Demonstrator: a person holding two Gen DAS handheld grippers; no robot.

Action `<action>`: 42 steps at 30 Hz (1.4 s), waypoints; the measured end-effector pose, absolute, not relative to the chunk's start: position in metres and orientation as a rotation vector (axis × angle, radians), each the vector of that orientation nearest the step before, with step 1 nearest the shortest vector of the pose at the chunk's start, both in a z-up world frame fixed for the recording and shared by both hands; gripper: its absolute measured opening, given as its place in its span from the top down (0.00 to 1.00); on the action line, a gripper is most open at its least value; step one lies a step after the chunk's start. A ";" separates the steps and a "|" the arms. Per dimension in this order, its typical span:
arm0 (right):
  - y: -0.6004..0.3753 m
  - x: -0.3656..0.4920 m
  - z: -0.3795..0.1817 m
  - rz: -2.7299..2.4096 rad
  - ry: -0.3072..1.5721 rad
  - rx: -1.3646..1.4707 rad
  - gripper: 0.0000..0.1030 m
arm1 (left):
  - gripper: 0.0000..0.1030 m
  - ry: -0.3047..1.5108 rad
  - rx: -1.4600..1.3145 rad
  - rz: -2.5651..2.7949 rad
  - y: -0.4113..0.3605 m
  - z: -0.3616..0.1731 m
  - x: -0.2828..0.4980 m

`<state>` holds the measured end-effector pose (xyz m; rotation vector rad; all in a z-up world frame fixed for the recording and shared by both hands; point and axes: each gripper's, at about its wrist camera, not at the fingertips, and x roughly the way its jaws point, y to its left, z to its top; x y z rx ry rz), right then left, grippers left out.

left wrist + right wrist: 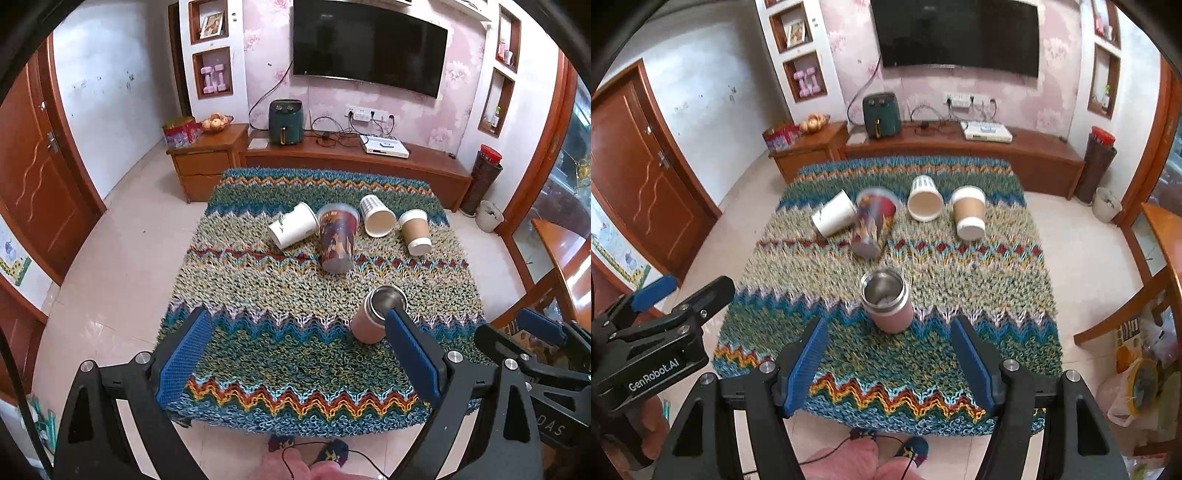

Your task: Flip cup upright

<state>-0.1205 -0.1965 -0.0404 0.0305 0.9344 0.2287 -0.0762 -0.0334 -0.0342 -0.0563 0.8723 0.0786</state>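
Right gripper [888, 360] wide open, empty, near pink cup [886, 301]

Left tongs [299, 354] spread wide, blue pads [184, 358] well apart, gripping nothing. Right tongs [890, 360] likewise wide, empty, held level just beside the left ones.

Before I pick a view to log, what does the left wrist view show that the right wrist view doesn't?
Only the left wrist view shows the right tool at its right edge. Only the right wrist view shows the left tool and bagged clutter. Both share the rug-covered table, the upright pink steel cup and four cups on their sides behind it.
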 end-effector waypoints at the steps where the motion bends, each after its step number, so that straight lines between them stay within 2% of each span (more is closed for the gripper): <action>1: -0.195 -0.122 -0.036 0.222 0.931 0.031 0.32 | 0.07 0.873 -0.053 0.076 -0.034 -0.031 -0.076; 11: -0.184 -0.130 -0.006 0.180 0.935 0.058 0.32 | 0.07 0.932 -0.050 0.009 -0.029 -0.012 -0.071; 18: -0.176 -0.137 0.005 0.160 0.923 0.056 0.32 | 0.07 0.910 -0.038 0.004 -0.028 -0.002 -0.074; 42: -0.177 -0.132 0.011 0.128 0.896 0.049 0.32 | 0.07 0.912 -0.056 0.019 -0.024 0.001 -0.071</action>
